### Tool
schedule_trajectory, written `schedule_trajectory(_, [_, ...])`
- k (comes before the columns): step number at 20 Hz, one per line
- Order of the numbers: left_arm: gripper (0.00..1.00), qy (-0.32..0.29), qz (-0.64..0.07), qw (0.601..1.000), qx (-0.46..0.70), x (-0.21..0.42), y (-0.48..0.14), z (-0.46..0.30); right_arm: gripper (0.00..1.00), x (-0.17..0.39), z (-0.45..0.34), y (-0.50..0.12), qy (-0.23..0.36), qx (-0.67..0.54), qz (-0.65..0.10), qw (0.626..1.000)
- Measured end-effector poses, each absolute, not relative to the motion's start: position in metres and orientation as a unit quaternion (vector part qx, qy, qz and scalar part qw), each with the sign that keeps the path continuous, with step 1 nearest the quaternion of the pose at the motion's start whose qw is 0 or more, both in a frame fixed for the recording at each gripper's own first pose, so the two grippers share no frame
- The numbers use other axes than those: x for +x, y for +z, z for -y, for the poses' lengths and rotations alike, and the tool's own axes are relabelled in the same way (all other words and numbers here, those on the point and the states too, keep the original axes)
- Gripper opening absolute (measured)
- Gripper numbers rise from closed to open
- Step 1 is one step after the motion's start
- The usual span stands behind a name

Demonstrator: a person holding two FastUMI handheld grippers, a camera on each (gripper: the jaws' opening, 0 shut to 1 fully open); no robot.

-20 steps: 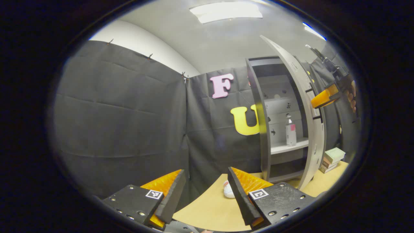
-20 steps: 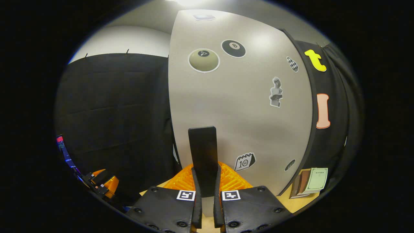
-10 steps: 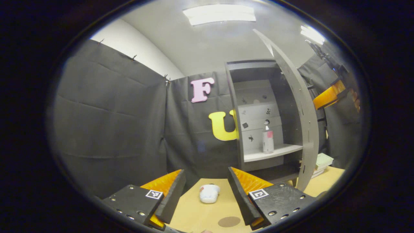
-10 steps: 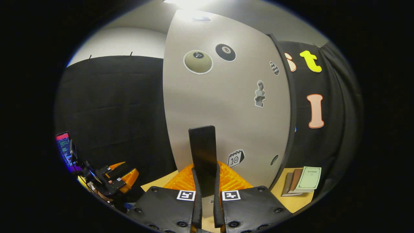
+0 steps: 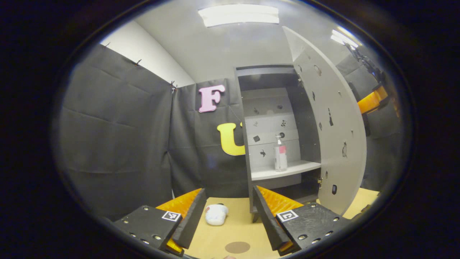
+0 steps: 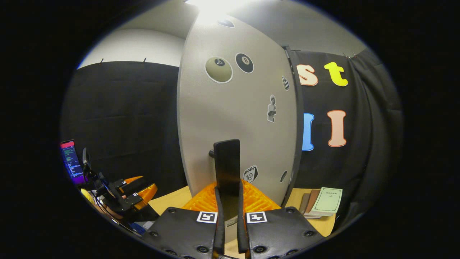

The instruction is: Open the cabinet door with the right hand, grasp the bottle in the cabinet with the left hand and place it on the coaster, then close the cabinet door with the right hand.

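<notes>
The grey cabinet (image 5: pixel 267 108) stands with its door (image 5: pixel 330 126) swung wide. A clear bottle with a pink label (image 5: pixel 280 156) stands upright on the white shelf inside. My left gripper (image 5: pixel 228 212) is open and holds nothing, low over the table and well short of the cabinet. A brown round coaster (image 5: pixel 237 247) lies on the wood just below it. My right gripper (image 6: pixel 228 194) is shut on the door's black handle (image 6: pixel 227 163), in front of the stickered door face (image 6: pixel 237 118). Its orange finger (image 5: pixel 372 100) peeks past the door edge.
A small white object (image 5: pixel 216 214) lies on the table between my left fingers and the cabinet. Stacked books (image 6: pixel 323 203) sit on the table right of the door. The left gripper (image 6: pixel 133 192) and a lit screen (image 6: pixel 72 162) show at the far left.
The door has swung further open with my right gripper on its handle. The left gripper view has turned toward the cabinet interior, and the coaster has come into sight.
</notes>
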State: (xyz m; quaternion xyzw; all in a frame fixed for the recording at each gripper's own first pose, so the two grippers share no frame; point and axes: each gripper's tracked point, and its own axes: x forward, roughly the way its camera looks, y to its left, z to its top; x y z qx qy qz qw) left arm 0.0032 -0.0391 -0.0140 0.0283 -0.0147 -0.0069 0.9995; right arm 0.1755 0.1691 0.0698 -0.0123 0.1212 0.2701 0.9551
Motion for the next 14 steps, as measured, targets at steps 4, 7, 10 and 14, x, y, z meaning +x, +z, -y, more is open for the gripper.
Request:
schedule_trajectory(4, [0.79,-0.018,0.016,0.999,0.026,0.002,-0.013,0.058,0.12,0.171,-0.155,0.07,0.25,-0.028,-0.113,0.961])
schedule_trajectory(7, [0.81,-0.023,0.016,0.999,0.029,-0.002,-0.012,0.069,0.15,0.169,-0.147,0.069,0.239,-0.025,-0.106,0.965])
schedule_trajectory(10, [0.79,-0.026,0.016,0.999,0.032,-0.005,-0.009,0.078,0.11,0.17,-0.135,0.069,0.227,-0.022,-0.098,0.969])
schedule_trajectory(14, [0.79,-0.024,0.017,0.999,0.03,-0.011,-0.007,0.087,0.11,0.175,-0.106,0.07,0.199,-0.01,-0.087,0.976])
